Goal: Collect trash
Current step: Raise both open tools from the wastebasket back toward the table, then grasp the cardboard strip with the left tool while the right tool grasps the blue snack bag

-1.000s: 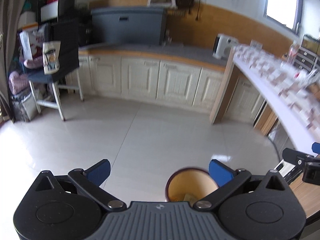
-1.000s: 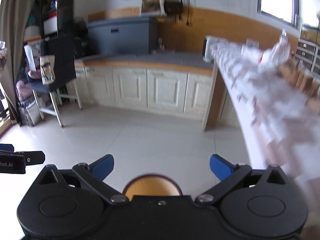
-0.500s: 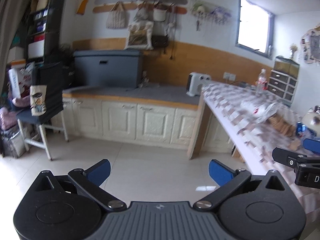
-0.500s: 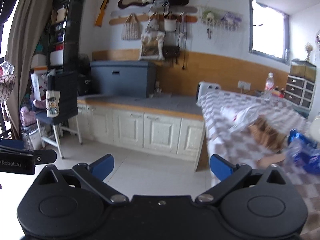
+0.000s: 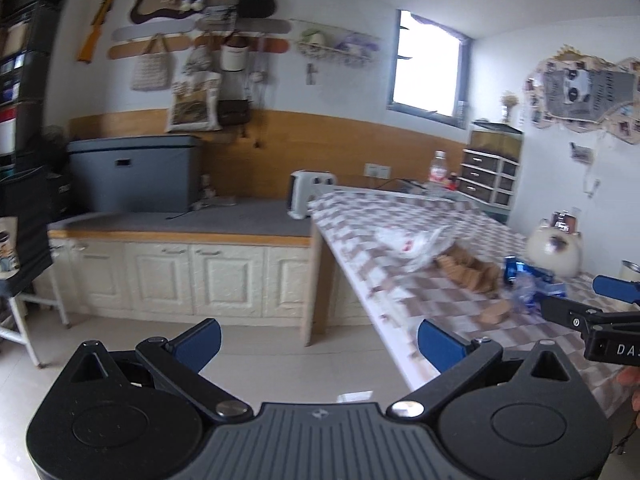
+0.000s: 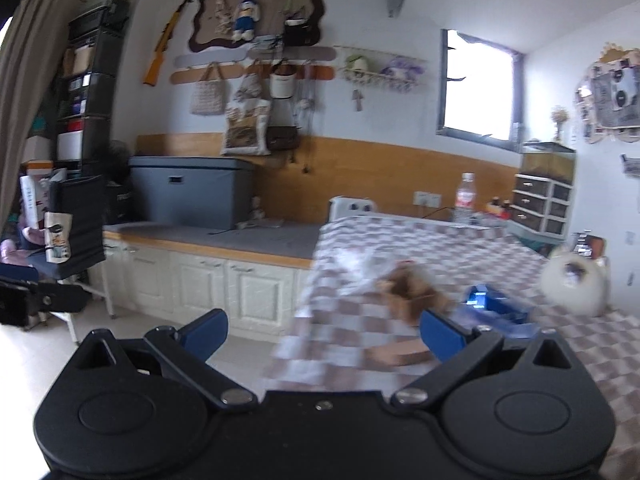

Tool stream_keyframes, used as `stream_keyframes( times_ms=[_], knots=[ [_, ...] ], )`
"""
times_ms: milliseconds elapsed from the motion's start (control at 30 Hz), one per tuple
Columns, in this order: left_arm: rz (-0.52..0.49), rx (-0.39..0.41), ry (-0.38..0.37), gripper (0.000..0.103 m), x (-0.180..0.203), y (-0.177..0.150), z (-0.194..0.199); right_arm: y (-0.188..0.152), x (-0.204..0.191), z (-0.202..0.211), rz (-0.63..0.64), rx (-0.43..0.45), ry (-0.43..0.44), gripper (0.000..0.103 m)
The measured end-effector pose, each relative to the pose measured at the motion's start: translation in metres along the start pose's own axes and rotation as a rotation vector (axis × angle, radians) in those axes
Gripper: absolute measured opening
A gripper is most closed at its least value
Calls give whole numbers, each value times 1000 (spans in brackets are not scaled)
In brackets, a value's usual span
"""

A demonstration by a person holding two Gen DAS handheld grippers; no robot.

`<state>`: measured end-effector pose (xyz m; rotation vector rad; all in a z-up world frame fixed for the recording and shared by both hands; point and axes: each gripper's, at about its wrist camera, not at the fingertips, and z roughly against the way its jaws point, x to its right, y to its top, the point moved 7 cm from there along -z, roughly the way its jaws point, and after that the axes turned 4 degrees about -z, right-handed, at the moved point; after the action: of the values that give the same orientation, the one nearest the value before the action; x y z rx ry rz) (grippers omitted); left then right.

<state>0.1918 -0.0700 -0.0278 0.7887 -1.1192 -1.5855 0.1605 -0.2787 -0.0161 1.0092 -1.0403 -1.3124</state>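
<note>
Trash is lying strewn across the checked brown-and-white tablecloth (image 5: 404,220): a crumpled clear plastic bag with a red mark (image 5: 414,242) is sagging toward the table's near edge, a heap of torn brown cardboard scraps (image 5: 468,272) is sitting just beside it, and a crinkled shiny blue wrapper (image 5: 524,278) is lying just past the scraps; from the right wrist camera the same cardboard (image 6: 412,294) and blue wrapper (image 6: 494,306) are showing as motion-blurred patches. A single flat tan piece (image 5: 496,314) is resting apart from the heap, nearer the table edge. The left gripper (image 5: 318,338), black with blue-padded fingers, is hanging in the air with its fingers spread wide and gripping nothing, pointing at the table's corner above the glossy pale floor tiles. The right gripper (image 6: 324,326) is likewise holding its blue pads far apart and empty, hovering over the near end of the cloth; its black linkage is entering the left camera's view at the far right. A round white ceramic jar (image 5: 554,250) is standing behind the wrapper, a clear plastic bottle (image 5: 438,170) at the table's far end, and cream panelled cabinets (image 5: 192,276) under a grey countertop are lining the wood-clad wall
</note>
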Motion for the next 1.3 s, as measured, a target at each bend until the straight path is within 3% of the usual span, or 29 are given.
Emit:
stream_keyframes(
  times_ms=[333, 600, 900, 1033, 1133, 1233, 1300],
  knots=[
    [-100, 11, -188, 103, 100, 20, -35, -4, 119, 8, 36, 8, -144, 103],
    [-191, -26, -339, 99, 169, 17, -65, -15, 186, -2, 67, -23, -133, 103],
    [-253, -87, -394, 88, 197, 7, -91, -38, 192, -52, 334, -174, -59, 103],
    [-272, -122, -414, 78, 199, 4, -106, -54, 185, -74, 508, -244, -53, 96],
    [-293, -139, -427, 76, 200, 2, -117, -59, 181, -89, 622, -277, -33, 94],
    [-329, -156, -439, 75, 202, 1, -132, -56, 182, -103, 640, -290, -4, 90],
    [-360, -169, -446, 74, 205, 0, -142, -53, 184, -111, 615, -301, 12, 81]
  ],
)
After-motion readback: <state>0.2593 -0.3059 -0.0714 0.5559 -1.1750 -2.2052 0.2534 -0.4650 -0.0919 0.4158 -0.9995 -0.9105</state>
